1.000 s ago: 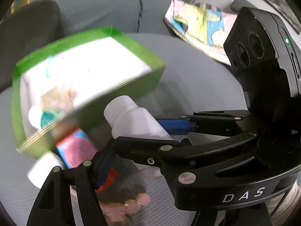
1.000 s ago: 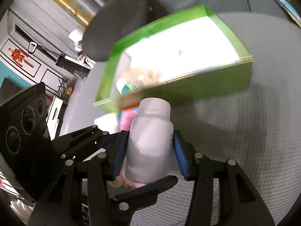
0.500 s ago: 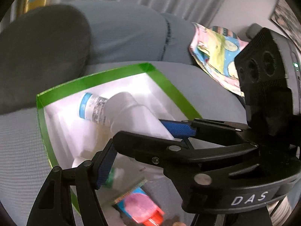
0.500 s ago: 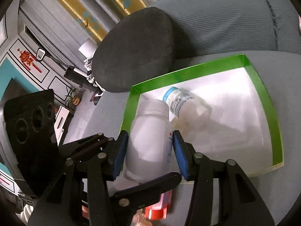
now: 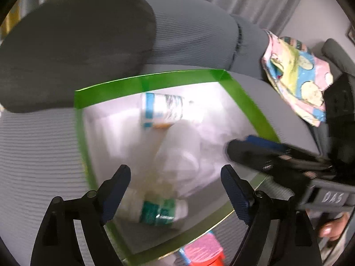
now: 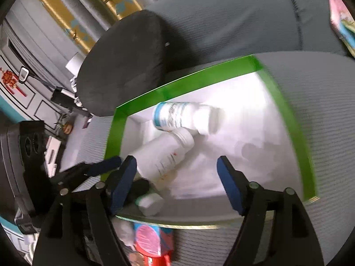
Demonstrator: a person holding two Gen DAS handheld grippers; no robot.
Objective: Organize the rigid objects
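White plastic bottle (image 6: 165, 155) lay inside the green-rimmed box (image 6: 199, 77); right gripper (image 6: 175, 177) and left gripper (image 5: 175, 190) fingers stood spread, empty.

three bottles lie in the box (image 6: 142, 105) on the sofa seat (image 6: 321, 93); a cushion (image 6: 124, 66) sits behind it.

A glossy green-rimmed, white-lined cardboard box (image 6: 142, 102) sits on a ribbed grey fabric sofa (image 6: 321, 110). Inside lie 2 smooth white plastic bottles (image 6: 164, 155), beside a matt charcoal cushion (image 6: 119, 66).
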